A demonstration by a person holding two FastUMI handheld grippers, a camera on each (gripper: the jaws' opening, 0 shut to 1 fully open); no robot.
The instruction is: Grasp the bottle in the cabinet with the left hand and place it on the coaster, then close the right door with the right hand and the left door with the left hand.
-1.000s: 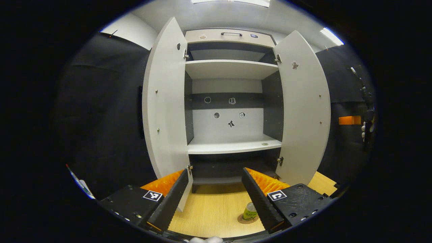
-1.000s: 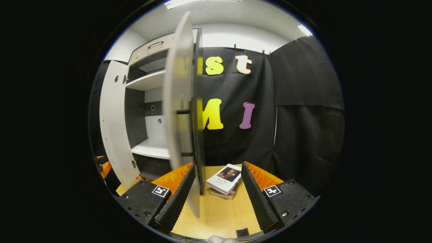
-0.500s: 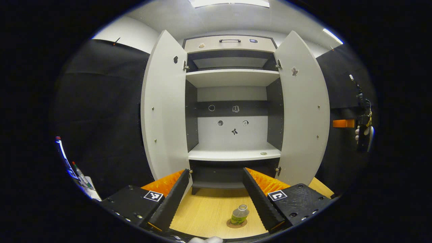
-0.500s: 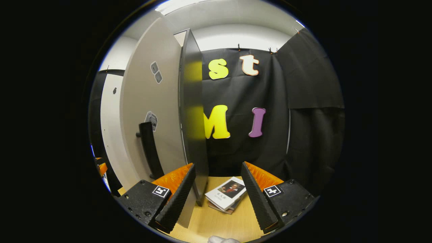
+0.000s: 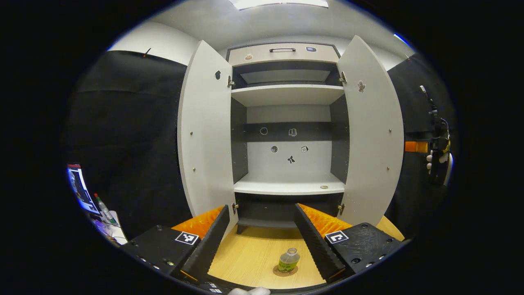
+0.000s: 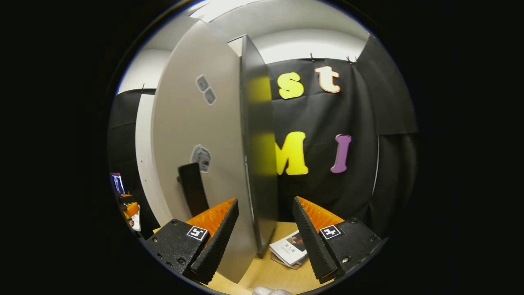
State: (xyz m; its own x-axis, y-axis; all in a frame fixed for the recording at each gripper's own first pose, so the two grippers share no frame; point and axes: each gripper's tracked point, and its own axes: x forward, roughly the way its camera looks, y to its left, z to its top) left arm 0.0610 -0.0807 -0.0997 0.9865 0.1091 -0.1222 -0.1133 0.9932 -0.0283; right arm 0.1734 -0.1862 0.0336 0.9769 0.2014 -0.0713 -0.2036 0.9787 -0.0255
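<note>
Bottle [image 5: 289,259] on coaster [image 5: 285,270], both doors open.
I see the wooden table [image 5: 249,258], cabinet [image 5: 288,123] shelves bare; left gripper [image 5: 260,239] and right gripper [image 6: 265,235] fingers apart, right door [image 6: 196,143] just ahead.

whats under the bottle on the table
A round brown coaster lies under the bottle, on the wooden table. Its rim shows around the bottle's base; its middle is covered by the bottle.
</note>
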